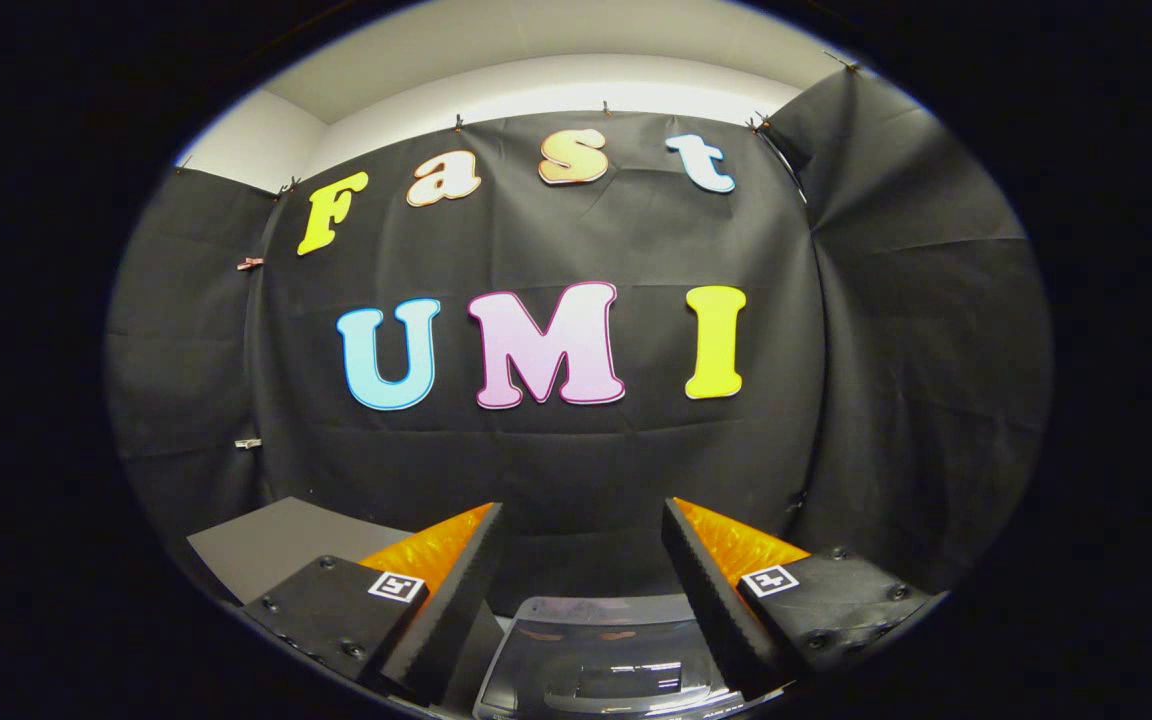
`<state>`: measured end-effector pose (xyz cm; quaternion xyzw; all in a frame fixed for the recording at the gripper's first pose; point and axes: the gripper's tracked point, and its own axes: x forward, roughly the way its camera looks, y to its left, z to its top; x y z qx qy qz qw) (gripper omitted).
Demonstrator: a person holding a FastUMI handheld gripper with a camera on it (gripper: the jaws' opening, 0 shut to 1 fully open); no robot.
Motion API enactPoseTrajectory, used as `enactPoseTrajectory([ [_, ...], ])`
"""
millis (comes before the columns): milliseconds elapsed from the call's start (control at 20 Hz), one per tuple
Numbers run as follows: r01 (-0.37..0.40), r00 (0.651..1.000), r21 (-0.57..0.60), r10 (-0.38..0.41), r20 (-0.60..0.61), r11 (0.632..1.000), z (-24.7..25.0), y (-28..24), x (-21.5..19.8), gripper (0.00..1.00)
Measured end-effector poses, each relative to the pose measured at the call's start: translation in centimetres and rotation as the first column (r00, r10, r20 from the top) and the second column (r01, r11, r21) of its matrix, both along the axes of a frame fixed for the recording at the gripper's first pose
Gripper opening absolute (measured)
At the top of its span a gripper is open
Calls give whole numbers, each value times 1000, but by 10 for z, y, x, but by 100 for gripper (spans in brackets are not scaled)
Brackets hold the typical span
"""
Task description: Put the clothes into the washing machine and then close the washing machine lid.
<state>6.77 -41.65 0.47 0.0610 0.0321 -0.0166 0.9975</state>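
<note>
The black cloth wall (576,450) of the booth stands straight ahead and folds round on both sides, pinned along its top edge by small clips. Above it runs a pale wall (556,90) and ceiling.

Low down, beyond the left finger, a flat grey surface (276,550) lies against the foot of the cloth.

The gripper (584,520) points level at the cloth, and its jaws stand wide apart with nothing between them. Each finger (446,600) carries a small square marker (396,586) on its outer block.

Below and between the fingers sits the washer (601,660), seen from above. Its lid (601,625) is grey and see-through, with light glinting off it, and it seems to lie down over the opening, though that is hard to tell for sure from this angle. A dark shape shows through the lid; what it is cannot be made out. The fingers hang above the washer and apart from it.
</note>
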Motion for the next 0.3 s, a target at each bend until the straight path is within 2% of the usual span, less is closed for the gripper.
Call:
enactPoseTrajectory([
  [300, 79, 997, 15, -79, -4, 997, 16, 4, -14, 99],
])
